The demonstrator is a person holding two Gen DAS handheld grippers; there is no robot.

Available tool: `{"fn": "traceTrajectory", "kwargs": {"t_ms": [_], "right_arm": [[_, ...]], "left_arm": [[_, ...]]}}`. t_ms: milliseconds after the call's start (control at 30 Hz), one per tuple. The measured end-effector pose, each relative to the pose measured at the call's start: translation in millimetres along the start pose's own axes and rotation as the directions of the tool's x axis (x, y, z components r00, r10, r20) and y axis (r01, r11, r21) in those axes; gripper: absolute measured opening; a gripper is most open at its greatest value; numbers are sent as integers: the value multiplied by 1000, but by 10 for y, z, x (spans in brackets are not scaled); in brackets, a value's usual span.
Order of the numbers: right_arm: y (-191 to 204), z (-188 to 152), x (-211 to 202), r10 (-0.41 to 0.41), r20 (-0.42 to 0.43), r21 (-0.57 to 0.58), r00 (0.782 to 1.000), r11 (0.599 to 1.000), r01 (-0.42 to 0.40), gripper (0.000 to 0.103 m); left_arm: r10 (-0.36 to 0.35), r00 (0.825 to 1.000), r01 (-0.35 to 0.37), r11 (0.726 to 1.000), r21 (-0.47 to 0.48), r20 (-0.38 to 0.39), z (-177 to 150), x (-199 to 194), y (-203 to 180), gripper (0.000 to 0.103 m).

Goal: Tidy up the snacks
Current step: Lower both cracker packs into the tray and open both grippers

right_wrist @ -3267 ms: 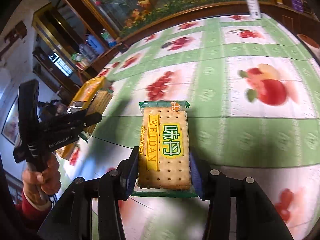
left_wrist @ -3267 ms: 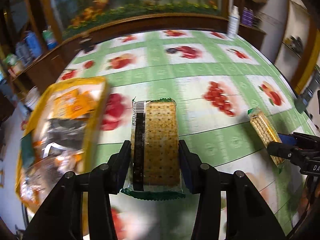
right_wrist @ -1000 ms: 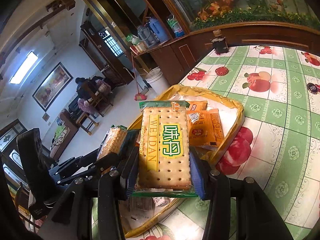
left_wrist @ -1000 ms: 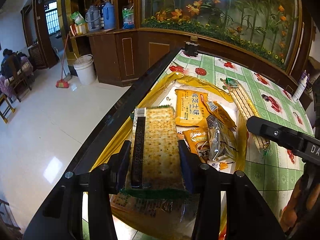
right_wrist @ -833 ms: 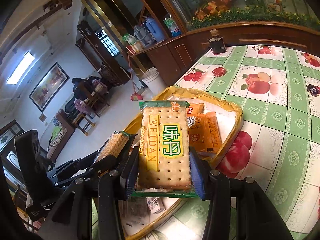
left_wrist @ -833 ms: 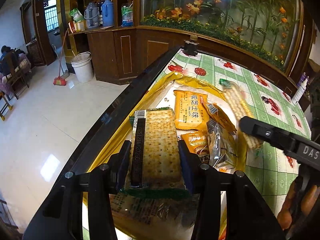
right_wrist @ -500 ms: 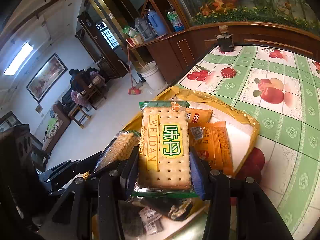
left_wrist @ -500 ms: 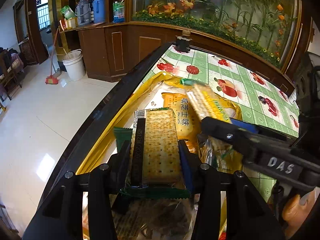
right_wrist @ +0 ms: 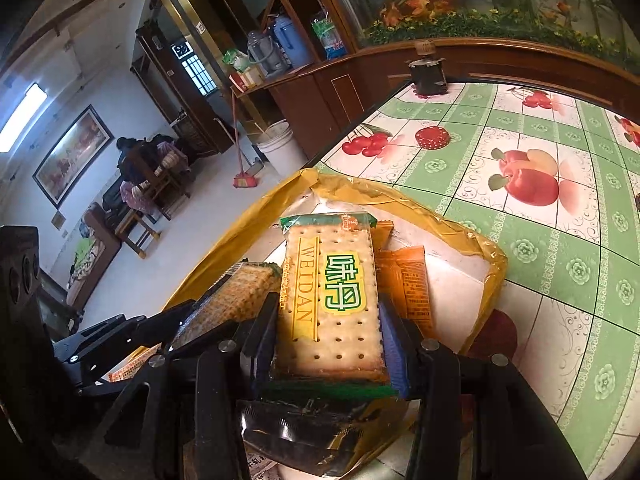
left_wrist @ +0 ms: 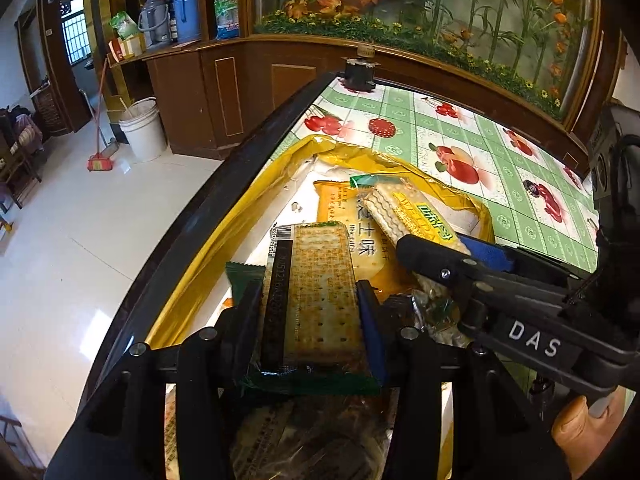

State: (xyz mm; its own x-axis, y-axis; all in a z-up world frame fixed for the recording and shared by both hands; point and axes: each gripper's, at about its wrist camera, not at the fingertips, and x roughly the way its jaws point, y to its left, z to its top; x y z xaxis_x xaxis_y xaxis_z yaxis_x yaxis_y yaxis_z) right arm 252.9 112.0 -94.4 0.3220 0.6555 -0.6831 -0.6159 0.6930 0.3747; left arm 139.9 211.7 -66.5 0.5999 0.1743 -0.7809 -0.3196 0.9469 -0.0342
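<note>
While both grippers — left gripper (left_wrist: 312, 312) and right gripper (right_wrist: 328, 328) — each clamp a cracker pack (left_wrist: 310, 292) above the crowded yellow bag (left_wrist: 192, 276), releasing together risks collision or spillover.

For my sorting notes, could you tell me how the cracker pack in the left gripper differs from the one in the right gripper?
The left cracker pack shows its barcode side; the right cracker pack shows its yellow-green label. Both are clamped, left gripper and right gripper, over the yellow bag.

a table (right_wrist: 560, 264) with a dark rim is wearing a green checked fruit-print cloth; a yellow bag (right_wrist: 452, 224) of snack packets is lying open near its edge, a small dark pot (right_wrist: 428, 74) standing at the far end.
</note>
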Motion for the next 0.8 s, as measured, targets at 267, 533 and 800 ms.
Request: {"fn": "traceTrajectory", "kwargs": {"t_ms": [267, 533, 800], "right_arm": [[65, 9, -7, 20, 7, 7, 1000, 1000, -20, 56], [-4, -3, -169, 25, 37, 38, 999, 999, -26, 70], [-20, -69, -372, 35, 63, 62, 997, 997, -38, 70]], "left_arm": [[44, 999, -44, 999, 5, 3, -25, -34, 30, 45], [53, 999, -53, 999, 4, 11, -74, -99, 5, 62], [52, 997, -52, 999, -14, 54, -208, -255, 9, 71]]}}
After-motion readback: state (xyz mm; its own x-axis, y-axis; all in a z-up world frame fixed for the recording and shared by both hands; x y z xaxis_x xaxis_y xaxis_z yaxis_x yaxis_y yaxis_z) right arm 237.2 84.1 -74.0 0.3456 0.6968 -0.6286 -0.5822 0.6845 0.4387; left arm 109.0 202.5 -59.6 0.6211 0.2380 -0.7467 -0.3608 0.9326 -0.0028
